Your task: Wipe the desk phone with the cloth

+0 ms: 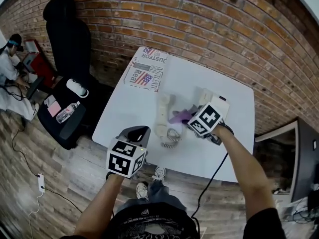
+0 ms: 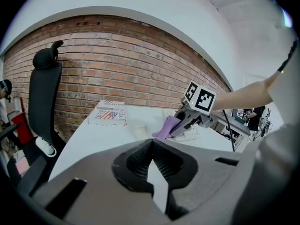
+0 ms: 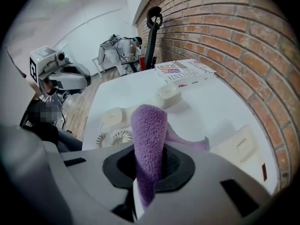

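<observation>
Two arms extended; right hand-held gripper (image 3: 148,170) pinching cloth (image 3: 150,130) beside handset (image 1: 163,114).

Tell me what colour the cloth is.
Purple. The cloth shows best in the right gripper view.

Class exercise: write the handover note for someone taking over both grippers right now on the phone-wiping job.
Left gripper: jaws together, nothing in them, at the near edge of the white table.
Right gripper: shut on the purple cloth, between handset and phone base.
The handset lies on the table off the base, coiled cord beside it.
Done: cloth in grip, handset off. Cannot tell how much is wiped.
Left: wipe base and handset, probably replace the handset.
</observation>
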The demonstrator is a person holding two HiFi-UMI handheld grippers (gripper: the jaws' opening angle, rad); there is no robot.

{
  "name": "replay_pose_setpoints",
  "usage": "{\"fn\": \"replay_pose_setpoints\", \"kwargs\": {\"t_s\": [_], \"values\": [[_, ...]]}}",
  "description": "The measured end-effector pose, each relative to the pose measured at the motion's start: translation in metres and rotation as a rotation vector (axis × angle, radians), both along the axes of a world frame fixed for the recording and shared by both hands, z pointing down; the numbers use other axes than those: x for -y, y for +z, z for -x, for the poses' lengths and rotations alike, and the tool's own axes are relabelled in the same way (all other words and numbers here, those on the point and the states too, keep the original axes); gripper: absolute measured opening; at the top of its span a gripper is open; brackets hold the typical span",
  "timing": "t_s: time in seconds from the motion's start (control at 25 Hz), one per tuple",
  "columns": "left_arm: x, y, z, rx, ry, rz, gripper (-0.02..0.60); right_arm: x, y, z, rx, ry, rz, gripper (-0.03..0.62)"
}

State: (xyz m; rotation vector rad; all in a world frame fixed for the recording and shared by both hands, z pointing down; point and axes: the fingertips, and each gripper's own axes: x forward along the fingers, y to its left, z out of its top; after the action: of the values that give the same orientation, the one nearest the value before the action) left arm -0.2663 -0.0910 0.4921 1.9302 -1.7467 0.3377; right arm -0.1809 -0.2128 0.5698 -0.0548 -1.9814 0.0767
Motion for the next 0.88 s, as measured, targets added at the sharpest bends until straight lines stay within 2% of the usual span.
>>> {"fn": "replay_pose_setpoints", "kwargs": {"t_s": [0.48, 0.88], "values": [[-0.028, -0.003, -0.005, 0.002, 0.057, -0.014, 0.006, -0.021, -0.011, 0.0, 0.14, 0.218, 0.002, 0.044], [-0.017, -0.027, -0.019, -0.006, 0.134, -0.077, 0.006, -0.015, -0.077, -0.03, 0.437, 0.58, -0.051, 0.044]]}}
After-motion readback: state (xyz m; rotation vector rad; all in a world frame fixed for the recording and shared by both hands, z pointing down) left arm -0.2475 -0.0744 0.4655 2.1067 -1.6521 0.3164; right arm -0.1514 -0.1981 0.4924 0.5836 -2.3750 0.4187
